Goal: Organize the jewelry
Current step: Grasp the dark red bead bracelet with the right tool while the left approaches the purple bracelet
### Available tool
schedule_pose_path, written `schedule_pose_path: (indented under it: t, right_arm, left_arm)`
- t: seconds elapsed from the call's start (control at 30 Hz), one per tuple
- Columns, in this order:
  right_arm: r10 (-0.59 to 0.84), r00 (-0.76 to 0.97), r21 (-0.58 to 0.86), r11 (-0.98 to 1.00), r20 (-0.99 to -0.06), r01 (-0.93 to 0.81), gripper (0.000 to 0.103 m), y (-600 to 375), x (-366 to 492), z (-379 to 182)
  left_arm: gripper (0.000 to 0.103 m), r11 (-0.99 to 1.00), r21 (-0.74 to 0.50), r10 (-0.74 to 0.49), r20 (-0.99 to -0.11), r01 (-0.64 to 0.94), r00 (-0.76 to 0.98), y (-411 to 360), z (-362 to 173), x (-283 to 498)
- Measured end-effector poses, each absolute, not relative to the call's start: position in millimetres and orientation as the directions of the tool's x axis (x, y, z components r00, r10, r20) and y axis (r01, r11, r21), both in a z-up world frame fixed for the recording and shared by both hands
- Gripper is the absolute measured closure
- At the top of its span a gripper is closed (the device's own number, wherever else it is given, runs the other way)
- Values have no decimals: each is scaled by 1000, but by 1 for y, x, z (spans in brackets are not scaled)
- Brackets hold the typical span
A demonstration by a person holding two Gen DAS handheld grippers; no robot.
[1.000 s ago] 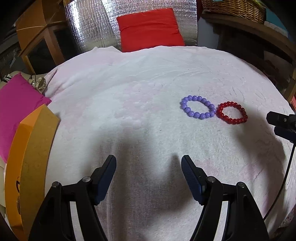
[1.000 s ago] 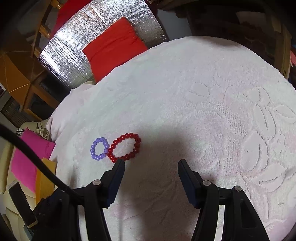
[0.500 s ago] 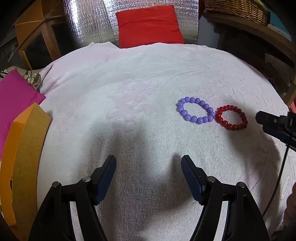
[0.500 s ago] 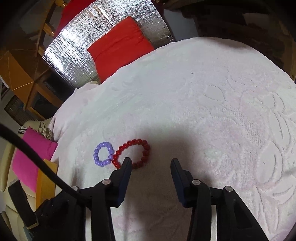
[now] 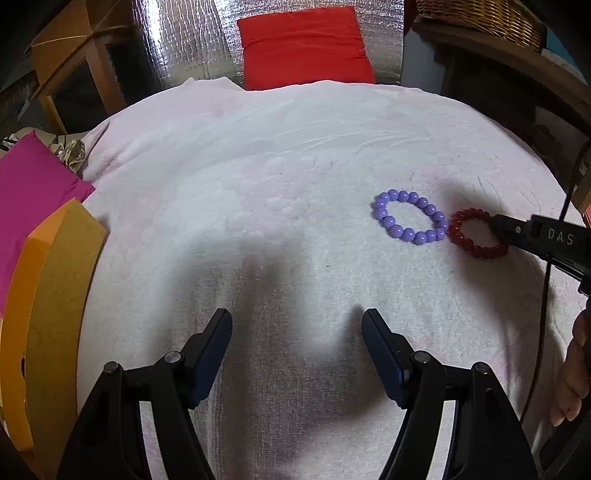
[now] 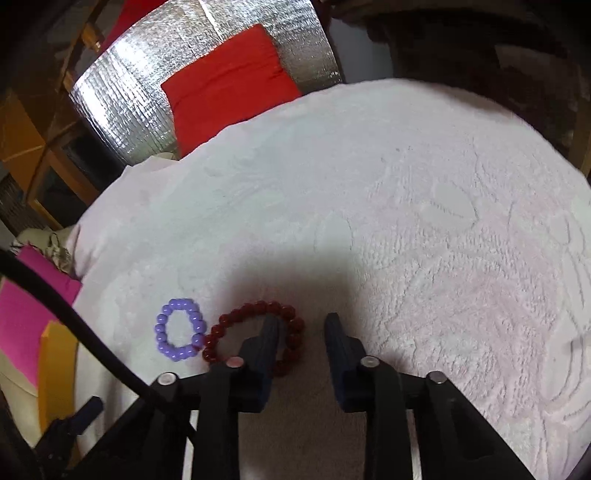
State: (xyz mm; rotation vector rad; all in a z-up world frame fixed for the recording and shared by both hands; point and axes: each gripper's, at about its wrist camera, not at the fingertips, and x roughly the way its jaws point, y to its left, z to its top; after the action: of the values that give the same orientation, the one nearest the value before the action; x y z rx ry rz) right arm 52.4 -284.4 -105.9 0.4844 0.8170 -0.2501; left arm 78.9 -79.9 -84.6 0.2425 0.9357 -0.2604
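My right gripper (image 6: 301,332) is down at the red bracelet (image 6: 255,334), jaws parted and clamped on nothing: my left finger (image 6: 267,339) sits inside the ring of dark red beads, the other finger stands outside it on the white blanket (image 6: 424,240), so the ring's near-right arc lies between the 2 (whether either pad touches a bead I cannot tell). From my left wrist camera, the same gripper's tip covers the red bracelet's (image 5: 476,236) right side.

My left gripper (image 5: 297,334) hangs released over bare blanket (image 5: 258,166), jaws spread wide, with both bracelets well ahead and to the right of it.

The purple bracelet (image 6: 180,329) lies flat just left of the red one, the 2 rings touching where their beads meet; in the left view the purple bracelet (image 5: 410,216) is clear of either gripper.

Count: 2 bracelets, 1 purple and 1 red, both on the blanket. A wicker basket (image 5: 480,14) sits on a shelf at the far right; its contents are hidden. 1 red cushion (image 5: 304,48) leans on silver foil (image 5: 184,40) behind the blanket, and 1 pink cushion (image 5: 29,192) lies at the left.
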Motion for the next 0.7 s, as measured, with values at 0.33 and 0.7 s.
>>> schedule_pose_path:
  t: [0.33, 0.7]
  right_arm:
    - [-7, 654, 319, 869, -756, 378, 92, -297, 29, -102]
    - [61, 649, 375, 856, -758, 357, 90, -309, 11, -107]
  left_arm:
    - [30, 952, 20, -173, -784, 304, 596, -80, -82, 99]
    - [29, 941, -108, -284, -766, 320, 576, -111, -85, 123]
